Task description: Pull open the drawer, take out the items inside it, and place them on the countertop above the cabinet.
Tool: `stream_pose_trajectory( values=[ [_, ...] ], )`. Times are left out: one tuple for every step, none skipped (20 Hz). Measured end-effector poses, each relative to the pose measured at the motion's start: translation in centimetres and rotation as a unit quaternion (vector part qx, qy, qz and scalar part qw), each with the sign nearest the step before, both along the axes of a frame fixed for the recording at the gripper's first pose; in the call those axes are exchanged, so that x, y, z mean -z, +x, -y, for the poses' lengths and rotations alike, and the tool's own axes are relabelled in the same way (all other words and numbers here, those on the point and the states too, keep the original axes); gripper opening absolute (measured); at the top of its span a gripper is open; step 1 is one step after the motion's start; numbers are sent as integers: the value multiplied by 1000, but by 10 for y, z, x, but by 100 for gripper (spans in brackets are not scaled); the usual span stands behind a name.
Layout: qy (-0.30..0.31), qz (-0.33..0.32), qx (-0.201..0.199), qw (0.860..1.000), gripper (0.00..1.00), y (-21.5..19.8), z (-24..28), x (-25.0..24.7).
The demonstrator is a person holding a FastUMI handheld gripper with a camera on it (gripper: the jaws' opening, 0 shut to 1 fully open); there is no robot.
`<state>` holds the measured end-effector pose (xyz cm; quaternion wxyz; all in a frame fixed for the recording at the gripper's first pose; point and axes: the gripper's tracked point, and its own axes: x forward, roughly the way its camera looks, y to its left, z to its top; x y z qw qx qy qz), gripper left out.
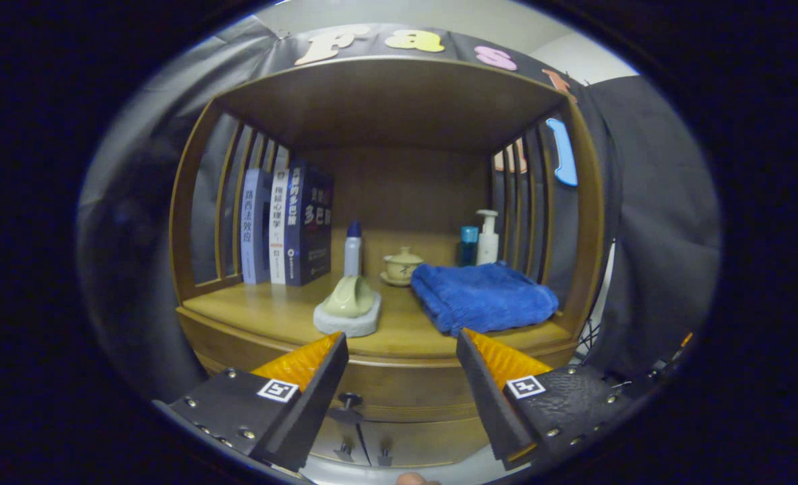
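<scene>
In the gripper view we see our gripper [402, 350] with its two fingers spread wide apart, and they hold nothing. Between the fingers, a little lower, is the small dark knob [349, 401] of the drawer [406, 387], and the fingers do not touch it. The drawer front looks closed, flush under the countertop [284, 313] of the wooden cabinet [591, 222]. What is inside the drawer we cannot see. Below the drawer there are two cabinet doors [399, 441] with small handles close to each other.

On the countertop, just ahead of the left finger, a pale green cup [350, 296] lies tilted on a white round stand [347, 322]. Just ahead of the right finger lies a folded blue towel [483, 296]. Behind the cup a white bottle with a blue cap [352, 249] stands upright, and beside it is a small lidded tea bowl on a saucer [402, 266]. At the back right, a blue bottle [468, 245] and a white pump bottle [487, 237] stand next to each other. On the left side, several books [288, 225] stand upright against the slatted wall.
</scene>
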<state>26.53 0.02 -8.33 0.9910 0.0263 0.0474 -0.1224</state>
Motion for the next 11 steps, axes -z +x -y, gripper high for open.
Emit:
stream_pose_trajectory(
  values=[
    [0, 8, 4, 1000, 97, -8, 10, -9],
    [-1, 17, 6, 1000, 96, -14, 20, -18],
    [-3, 23, 7, 1000, 96, -21, 29, -26],
    [-9, 30, 8, 999, 96, -28, 39, -33],
    [-16, 37, 10, 999, 96, -36, 50, -41],
    [-25, 46, 10, 999, 96, -44, 60, -49],
    [-35, 54, 11, 998, 96, -53, 69, -57],
    [-47, 63, 10, 997, 96, -61, 78, -63],
    [-63, 74, 9, 995, 96, -70, 86, -71],
    [-80, 84, 6, 993, 96, -78, 95, -78],
    [-95, 93, 5, 991, 96, -86, 103, -84]
  ],
)
